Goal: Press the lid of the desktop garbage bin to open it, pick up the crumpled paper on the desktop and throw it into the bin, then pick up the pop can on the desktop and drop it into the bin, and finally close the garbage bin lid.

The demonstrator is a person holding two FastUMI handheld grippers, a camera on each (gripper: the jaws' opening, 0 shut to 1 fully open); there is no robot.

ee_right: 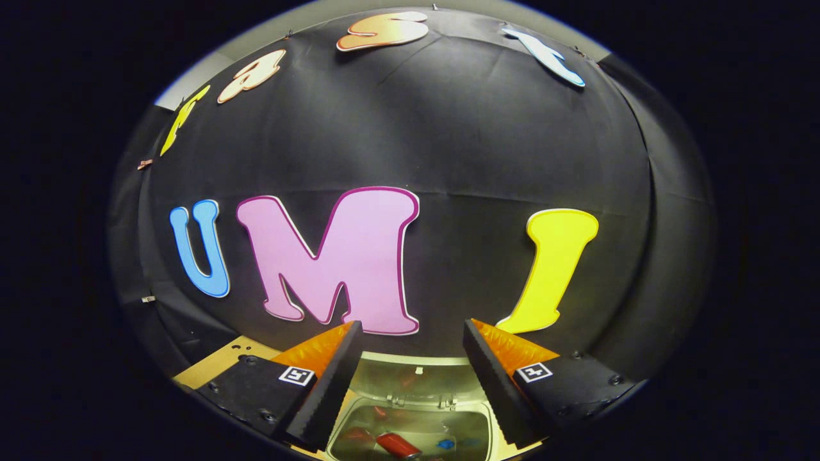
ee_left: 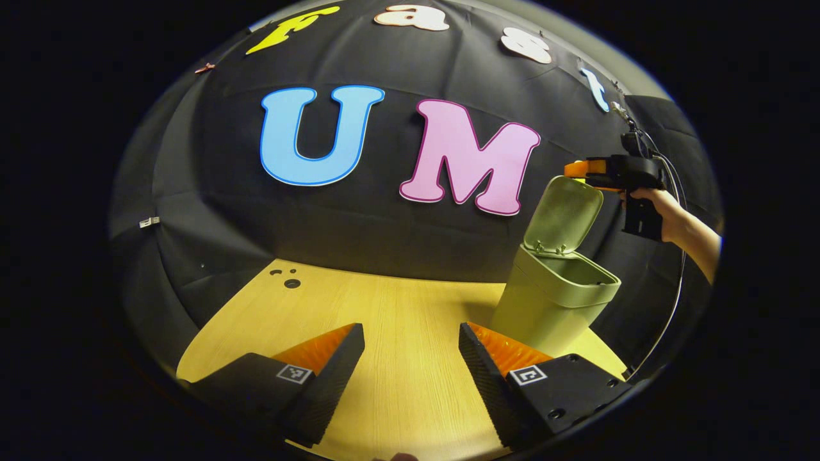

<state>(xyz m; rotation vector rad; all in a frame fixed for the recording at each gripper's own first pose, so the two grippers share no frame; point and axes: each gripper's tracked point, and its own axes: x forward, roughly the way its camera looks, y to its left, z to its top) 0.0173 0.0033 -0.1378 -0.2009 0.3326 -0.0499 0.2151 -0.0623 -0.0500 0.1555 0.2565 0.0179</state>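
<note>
The wooden desktop (ee_left: 397, 307) takes up the lower part of the left gripper view, and no paper or can lies on the part of it that shows. At its right end stands the green garbage bin (ee_left: 551, 307), with its lid (ee_left: 564, 214) swung up on the rear hinge and leaning back toward the booth wall. In the right gripper view the camera looks down into the open bin, where the red pop can (ee_right: 397, 444) lies on the bottom beside some small blue scraps; the crumpled paper cannot be made out for certain.

Judging from this, the opening and the can drop are done, the paper is probably in as well, and only closing the lid is left.

The right gripper (ee_left: 586, 169) is held by a hand (ee_left: 666, 208) level and high, with its tip just at the lid's top edge; whether it touches cannot be told. Its jaws stand wide apart and empty above the bin mouth. The left gripper (ee_left: 410, 358) hangs low over the bare desktop, well to the left of the bin, its fingers likewise spread wide with nothing between them.
</note>
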